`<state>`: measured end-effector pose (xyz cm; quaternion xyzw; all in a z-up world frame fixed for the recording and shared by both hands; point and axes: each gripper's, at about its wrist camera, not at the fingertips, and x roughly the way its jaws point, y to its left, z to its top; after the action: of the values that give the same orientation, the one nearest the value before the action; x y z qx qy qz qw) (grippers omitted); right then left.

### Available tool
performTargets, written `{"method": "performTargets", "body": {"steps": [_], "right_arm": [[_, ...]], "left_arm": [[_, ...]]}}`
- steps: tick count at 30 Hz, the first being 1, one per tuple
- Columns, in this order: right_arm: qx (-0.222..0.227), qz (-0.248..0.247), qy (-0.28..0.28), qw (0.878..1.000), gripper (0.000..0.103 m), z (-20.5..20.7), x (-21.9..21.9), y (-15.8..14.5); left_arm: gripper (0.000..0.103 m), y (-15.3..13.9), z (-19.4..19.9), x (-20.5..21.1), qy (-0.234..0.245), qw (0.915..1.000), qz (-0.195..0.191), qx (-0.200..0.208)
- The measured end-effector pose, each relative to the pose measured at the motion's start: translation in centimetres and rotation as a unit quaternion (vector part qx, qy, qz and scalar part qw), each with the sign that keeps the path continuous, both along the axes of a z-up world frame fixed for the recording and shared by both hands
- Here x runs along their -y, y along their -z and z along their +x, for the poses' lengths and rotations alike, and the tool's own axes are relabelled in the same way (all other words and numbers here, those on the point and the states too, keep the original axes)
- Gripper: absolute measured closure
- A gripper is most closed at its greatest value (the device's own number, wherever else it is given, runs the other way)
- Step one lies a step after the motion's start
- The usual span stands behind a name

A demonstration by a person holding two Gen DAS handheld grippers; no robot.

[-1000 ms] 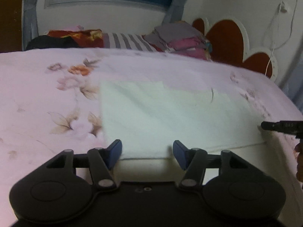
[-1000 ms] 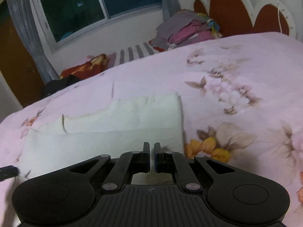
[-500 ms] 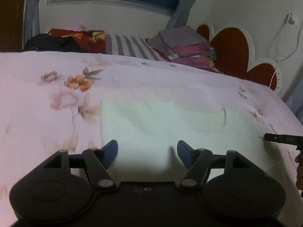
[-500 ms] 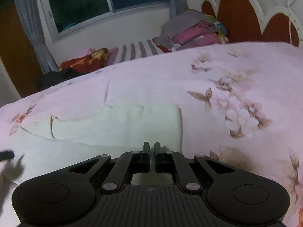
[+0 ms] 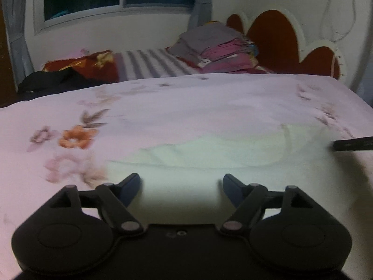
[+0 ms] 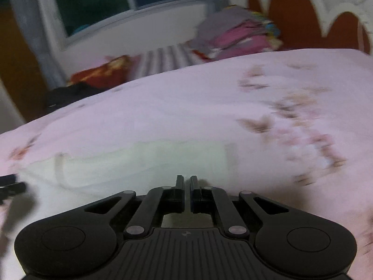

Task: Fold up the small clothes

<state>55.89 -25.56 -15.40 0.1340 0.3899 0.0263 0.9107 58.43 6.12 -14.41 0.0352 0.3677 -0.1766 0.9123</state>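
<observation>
Left gripper [image 5: 181, 185]: jaws spread wide, just been opening, nothing pinched; blue pads clear of cloth, aimed down over near edge of white garment [image 5: 233, 161]. Right gripper [image 6: 186, 183]: fingers pressed together; whether cloth is caught betw. them, can't tell. Garment lies flat on pink floral bedspread [image 5: 174, 107], nearer the cameras than bed's middle. Left view only: right gripper's dark tip at garment's right side, wall cord. Right view only: garment's right edge w/ bedspread flowers beyond. Both views: stack of folded clothes [image 5: 216, 51] far behind garment, by headboard [image 5: 275, 35].
</observation>
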Motion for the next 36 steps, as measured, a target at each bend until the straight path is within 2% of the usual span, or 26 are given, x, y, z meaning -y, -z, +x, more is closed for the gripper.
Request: {"method": "performTargets", "body": {"steps": [3, 6, 7, 9, 11, 13, 15, 16, 17, 20, 23, 26, 29, 31, 33, 35, 36], "right_arm": [[0.002, -0.002, -0.055, 0.998, 0.099, 0.2, -5.1, 0.0], [0.005, -0.003, -0.095, 0.996, 0.099, 0.3, -8.3, 0.5], [0.005, -0.006, -0.105, 0.994, 0.099, 0.3, -9.0, 0.7], [0.005, -0.018, -0.117, 0.993, 0.100, 0.1, -9.1, 1.1], [0.007, -0.037, -0.093, 0.995, 0.100, -0.4, -7.2, 0.7], [-0.006, -0.058, -0.035, 0.998, 0.100, -1.1, -3.5, 0.9], [-0.011, -0.081, 0.008, 0.997, 0.100, -1.9, -0.7, 1.1], [-0.017, -0.102, 0.017, 0.995, 0.100, -2.2, 0.0, 1.1], [-0.017, -0.096, 0.019, 0.995, 0.099, -2.7, 0.4, 0.9], [0.014, -0.046, 0.001, 0.999, 0.099, -4.5, -0.6, -0.7], [0.017, -0.009, -0.047, 0.999, 0.099, -5.7, -3.7, -1.1], [0.014, 0.000, -0.069, 0.997, 0.099, -6.2, -6.3, -0.8], [0.008, -0.003, -0.083, 0.996, 0.099, -6.3, -7.3, -0.2], [0.006, -0.009, -0.091, 0.996, 0.099, -6.5, -6.9, 0.1], [0.006, -0.026, -0.063, 0.998, 0.100, -6.9, -5.1, 0.4], [-0.006, -0.038, 0.010, 0.999, 0.100, -7.2, -1.7, 0.7], [-0.008, -0.026, 0.038, 0.999, 0.100, -7.4, 0.3, 0.6]], "left_arm": [[0.026, 0.1, -1.6, 3.0, 0.012, 0.9998, -0.018, 0.000], [0.026, 0.7, -2.2, 5.0, 0.008, 0.9999, -0.010, -0.008], [0.026, 0.9, -2.3, 5.3, 0.011, 0.9998, -0.007, -0.012], [0.027, 1.4, -2.5, 5.1, 0.007, 0.9997, 0.025, -0.004], [0.025, 1.8, -2.8, 3.3, -0.014, 0.9987, 0.048, 0.002], [0.024, 2.1, -3.4, 0.5, -0.039, 0.9983, 0.044, -0.001], [0.024, 2.2, -4.2, -0.6, -0.043, 0.9979, 0.048, -0.006], [0.027, 1.9, -4.6, -0.2, -0.040, 0.9974, 0.060, -0.002], [0.034, 1.4, -5.0, 0.3, -0.039, 0.9970, 0.067, 0.004], [0.032, 0.3, -6.7, 2.1, -0.019, 0.9995, 0.024, 0.008], [0.028, 0.2, -8.0, 5.0, 0.011, 0.9993, 0.033, 0.012], [0.030, 0.3, -8.4, 6.5, 0.013, 0.9997, 0.017, 0.009], [0.030, 0.7, -8.3, 6.7, 0.003, 0.9998, 0.017, -0.001], [0.029, 1.2, -8.1, 6.2, -0.004, 0.9993, 0.036, -0.005], [0.028, 1.6, -8.0, 4.6, -0.016, 0.9988, 0.045, -0.009], [0.028, 1.5, -8.1, 2.4, -0.031, 0.9983, 0.050, -0.006], [0.028, 1.4, -8.3, 1.5, -0.034, 0.9983, 0.046, -0.006]]}}
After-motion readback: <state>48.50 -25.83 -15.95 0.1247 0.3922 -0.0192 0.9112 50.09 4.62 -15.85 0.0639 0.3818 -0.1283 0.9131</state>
